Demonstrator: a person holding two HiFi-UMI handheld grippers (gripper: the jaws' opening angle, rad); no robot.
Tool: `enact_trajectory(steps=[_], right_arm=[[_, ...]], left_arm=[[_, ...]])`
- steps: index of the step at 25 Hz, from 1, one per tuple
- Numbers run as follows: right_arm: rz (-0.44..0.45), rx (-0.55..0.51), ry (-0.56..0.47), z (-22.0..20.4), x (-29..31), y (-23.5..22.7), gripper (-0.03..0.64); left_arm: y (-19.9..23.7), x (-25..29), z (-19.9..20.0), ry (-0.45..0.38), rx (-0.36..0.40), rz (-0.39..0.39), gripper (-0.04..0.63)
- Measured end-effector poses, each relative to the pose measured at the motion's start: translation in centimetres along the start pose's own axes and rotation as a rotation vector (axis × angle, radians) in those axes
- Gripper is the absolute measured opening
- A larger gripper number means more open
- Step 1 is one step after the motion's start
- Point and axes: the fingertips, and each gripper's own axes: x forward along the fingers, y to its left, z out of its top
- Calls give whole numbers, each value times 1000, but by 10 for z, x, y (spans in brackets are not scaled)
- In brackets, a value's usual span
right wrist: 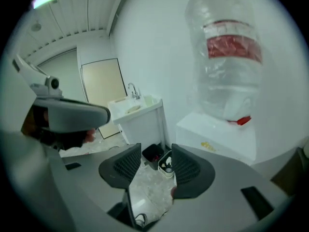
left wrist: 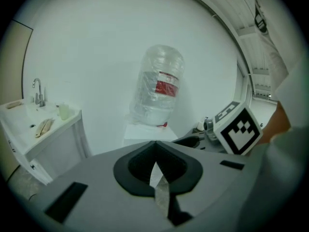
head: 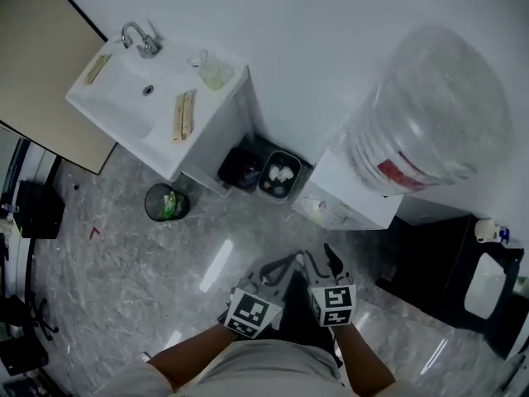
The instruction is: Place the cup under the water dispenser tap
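Nearest, the left gripper (left wrist: 155, 146) has its jaws together on nothing. Beside it, the right gripper (right wrist: 155, 151) has its jaws apart, with only floor and bins (right wrist: 153, 153) showing between them. Beyond and to their left, the cup (head: 213, 71) stands upright on the back right corner of the sink (head: 161, 151), by the wall and well apart from both grippers. The left gripper looks the nearer. The water dispenser (head: 355, 201) stands farther right, with what looks like its tap (right wrist: 240, 121) on the front. Once gripped across its upright sides, the cup would probably travel rightward along the wall.
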Motion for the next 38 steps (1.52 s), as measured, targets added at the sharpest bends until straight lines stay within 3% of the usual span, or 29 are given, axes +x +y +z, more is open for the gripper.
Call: enact_trajectory(steps=[9,14,38], right_arm=[[-26,14,-145,66,-88,29,67],[-28,-12,-192,85,-110,44,19],[-40,-41,-226,97,-126,54,17]], left_arm=[[-30,-37,56,-76,37,-19,5],[-42,-51,71,-97,54,-38,5],[-51,-65,89,-132,86,-37,5]])
